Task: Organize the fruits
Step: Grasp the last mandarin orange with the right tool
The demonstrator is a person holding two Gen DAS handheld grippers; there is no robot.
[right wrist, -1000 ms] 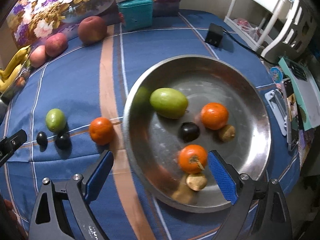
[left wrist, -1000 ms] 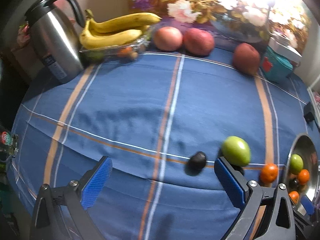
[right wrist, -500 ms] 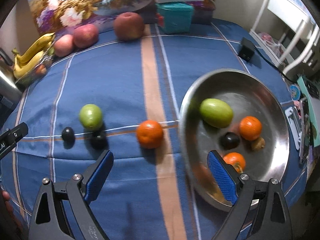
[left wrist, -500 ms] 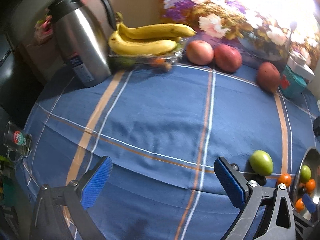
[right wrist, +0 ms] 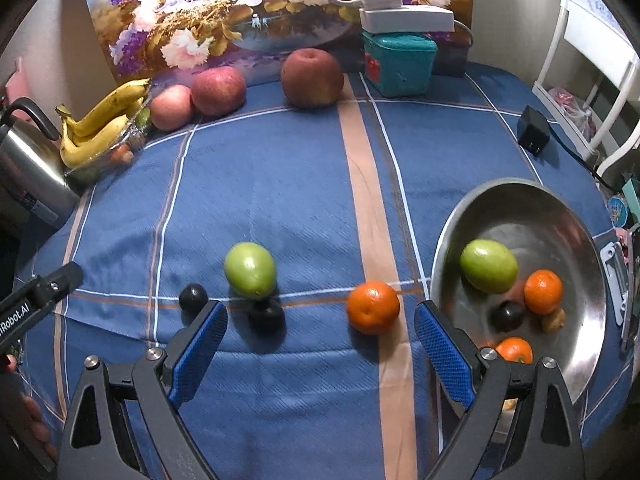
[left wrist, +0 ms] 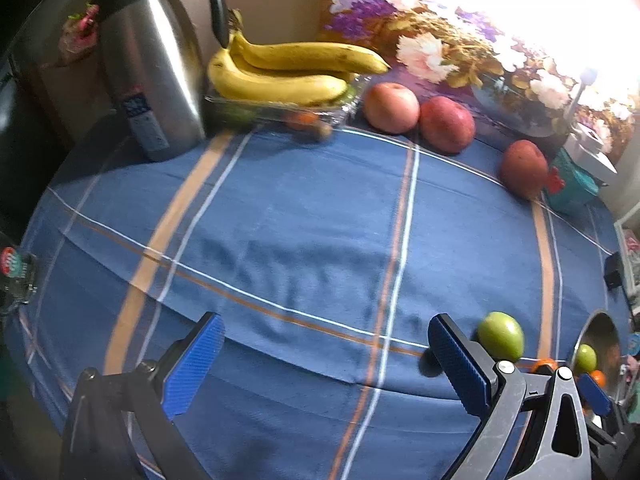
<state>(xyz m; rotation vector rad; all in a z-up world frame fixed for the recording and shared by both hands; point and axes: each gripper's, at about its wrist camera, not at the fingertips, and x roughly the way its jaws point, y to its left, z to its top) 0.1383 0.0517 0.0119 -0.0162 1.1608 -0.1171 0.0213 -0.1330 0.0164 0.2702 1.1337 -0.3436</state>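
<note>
In the right wrist view a steel bowl [right wrist: 560,216] at the right holds a green fruit [right wrist: 488,266], oranges and small dark and brown fruits. On the blue cloth lie an orange [right wrist: 373,307], a green fruit [right wrist: 250,269] and two dark plums [right wrist: 193,298] [right wrist: 266,314]. My right gripper [right wrist: 320,350] is open and empty, just short of the orange and plums. My left gripper [left wrist: 324,360] is open and empty above bare cloth; the green fruit [left wrist: 501,336] lies right of its right finger.
At the back stand a steel kettle [left wrist: 150,76], bananas on a clear tray [left wrist: 280,70], three apples [left wrist: 391,107] [left wrist: 447,125] [left wrist: 524,169], a teal box [right wrist: 398,62] and a flower picture [right wrist: 248,8]. A black adapter [right wrist: 532,130] lies at the right.
Both grippers have swung left. The bowl slid to the right edge of the right wrist view and the loose fruits came near its centre. The left view now faces kettle and bananas.
</note>
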